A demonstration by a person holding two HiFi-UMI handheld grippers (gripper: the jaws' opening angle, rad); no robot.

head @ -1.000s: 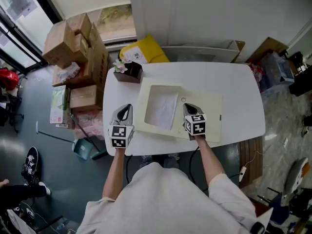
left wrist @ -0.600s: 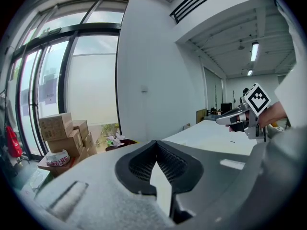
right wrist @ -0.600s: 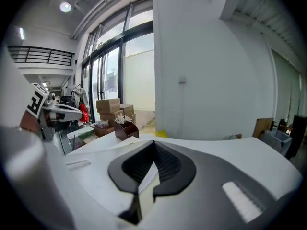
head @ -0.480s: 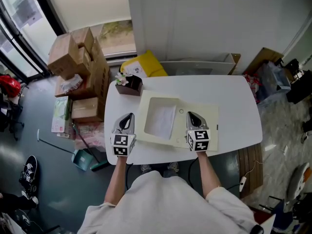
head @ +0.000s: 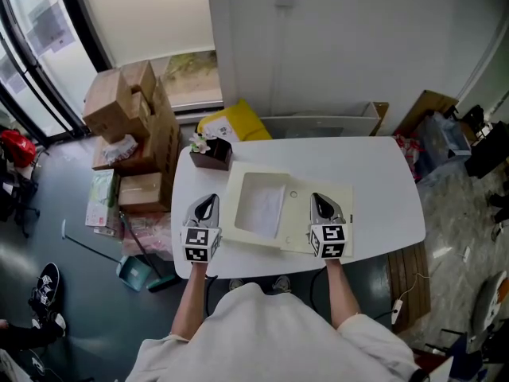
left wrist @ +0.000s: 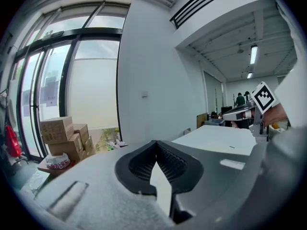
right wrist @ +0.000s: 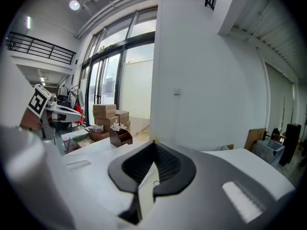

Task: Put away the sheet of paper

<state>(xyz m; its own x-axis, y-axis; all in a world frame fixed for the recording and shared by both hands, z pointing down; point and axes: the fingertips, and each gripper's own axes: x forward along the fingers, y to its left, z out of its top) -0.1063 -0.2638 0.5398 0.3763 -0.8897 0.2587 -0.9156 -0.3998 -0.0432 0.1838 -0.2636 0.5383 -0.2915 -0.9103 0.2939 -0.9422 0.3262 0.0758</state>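
The sheet of paper (head: 262, 200) lies flat in the left half of an open cream folder (head: 296, 217) on the white counter (head: 382, 181). The right tongs (head: 319, 200) are clenched on nothing. They sit over the folder's right half and hide part of it, and whether they touch it cannot be told. The left tongs (head: 206, 203) are also clenched and empty, over bare counter just left of the folder. Each gripper view is largely filled by its own jaws, which hide the sheet.

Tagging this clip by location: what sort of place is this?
Probably an office or workshop corner: stacked brown cardboard boxes beside tall black-framed glass doors, and a white rounded table.
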